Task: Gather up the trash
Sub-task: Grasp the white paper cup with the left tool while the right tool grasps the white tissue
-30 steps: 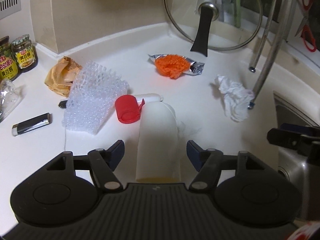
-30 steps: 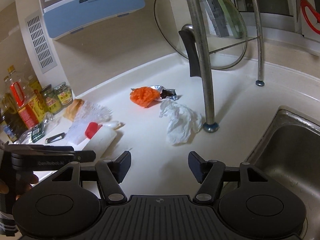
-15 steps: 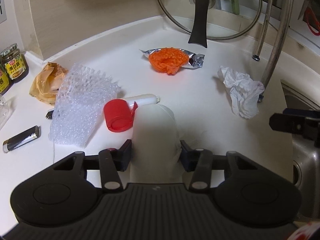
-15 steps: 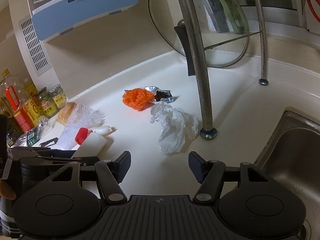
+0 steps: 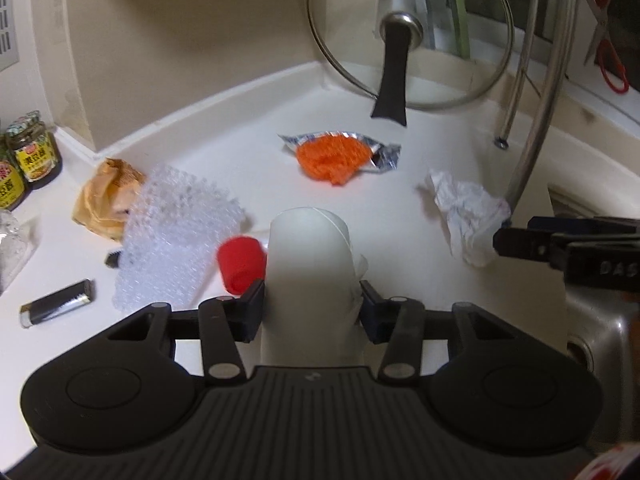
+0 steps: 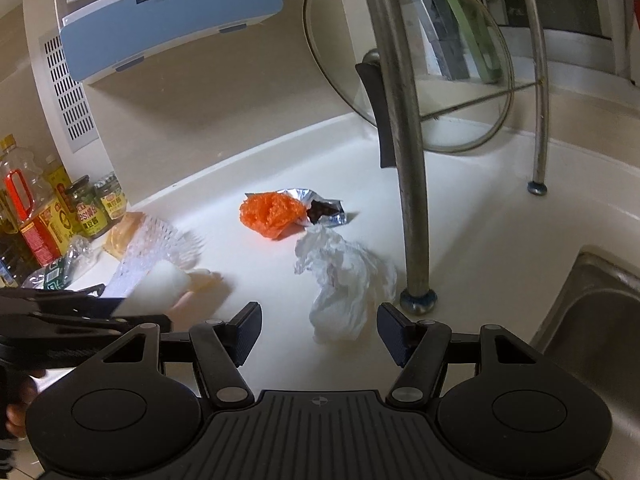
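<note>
Left wrist view: the left gripper (image 5: pixel 312 310) is closed to about half its span on a white plastic bottle (image 5: pixel 310 276), both pads pressing its sides; the bottle's red cap (image 5: pixel 241 265) hangs open beside its neck and is blurred. A second ago those jaws stood wide apart with the bottle lying loose between them on the white bench (image 5: pixel 240 152); half a second ago they had already closed on it. The bottle now looks tilted up off the bench, though contact underneath cannot be confirmed. Left of it lie a sheet of bubble wrap (image 5: pixel 176 236), a crumpled tan wrapper (image 5: pixel 106 196) and a lighter (image 5: pixel 58 303) toward the bench's left edge. An orange net (image 5: pixel 332 156) on a foil packet (image 5: pixel 384 156) lies nearer the back corner, in front of a glass lid (image 5: pixel 408 32). In the right wrist view the right gripper (image 6: pixel 319 332) stands a little over half open and holds nothing; a crumpled white tissue (image 6: pixel 344 284) lies just ahead of and between its fingertips, untouched, beside a steel rack leg (image 6: pixel 404 152) near the sink (image 6: pixel 600 320). Its opening is unchanged from a second ago, and the tissue now sits closer to the jaws.
</note>
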Available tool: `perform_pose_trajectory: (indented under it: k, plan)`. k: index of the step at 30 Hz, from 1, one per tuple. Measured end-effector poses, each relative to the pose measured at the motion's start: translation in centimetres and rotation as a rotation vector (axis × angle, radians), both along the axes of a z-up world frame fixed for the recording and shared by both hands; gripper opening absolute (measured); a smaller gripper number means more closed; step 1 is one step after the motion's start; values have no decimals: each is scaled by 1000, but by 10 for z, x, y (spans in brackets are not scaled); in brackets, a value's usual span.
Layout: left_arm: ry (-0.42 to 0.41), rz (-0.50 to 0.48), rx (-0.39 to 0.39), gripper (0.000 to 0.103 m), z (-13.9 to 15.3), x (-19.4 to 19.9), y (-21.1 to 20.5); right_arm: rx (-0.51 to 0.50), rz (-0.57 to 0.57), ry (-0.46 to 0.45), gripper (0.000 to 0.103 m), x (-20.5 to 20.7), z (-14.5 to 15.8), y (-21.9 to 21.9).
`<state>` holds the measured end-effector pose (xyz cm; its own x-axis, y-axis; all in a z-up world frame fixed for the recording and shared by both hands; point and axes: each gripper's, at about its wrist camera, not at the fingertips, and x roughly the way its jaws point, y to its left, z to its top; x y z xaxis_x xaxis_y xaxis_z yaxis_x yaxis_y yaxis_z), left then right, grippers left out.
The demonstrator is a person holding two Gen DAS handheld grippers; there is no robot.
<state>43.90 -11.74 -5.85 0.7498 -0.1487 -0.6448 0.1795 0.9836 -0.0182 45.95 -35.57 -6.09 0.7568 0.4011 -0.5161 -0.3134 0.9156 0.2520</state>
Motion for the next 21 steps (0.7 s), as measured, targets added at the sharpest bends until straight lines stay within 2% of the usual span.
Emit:
perform_pose_trajectory:
  k: [6, 14, 15, 16, 17, 21]
  plan:
    - [-28, 59, -7, 45, 12, -1, 17, -29, -53, -34, 64, 17, -6, 9]
    - [-40, 122, -8, 45, 18, -7, 40, -47, -110, -17, 62, 36, -21, 14]
    - [-42, 127, -8, 45, 19, -9, 43, -52, -106, -21, 57, 36, -22, 14]
    - [-43, 132, -8, 45, 20, -11, 44, -57, -98, -21, 41, 36, -22, 14]
    - [-44, 137, -8, 45, 20, -13, 46, -61, -91, -14, 30, 37, -22, 15]
    - [-49, 152, -14, 45, 23, -20, 53, -53, -88, -21, 22, 34, -21, 16]
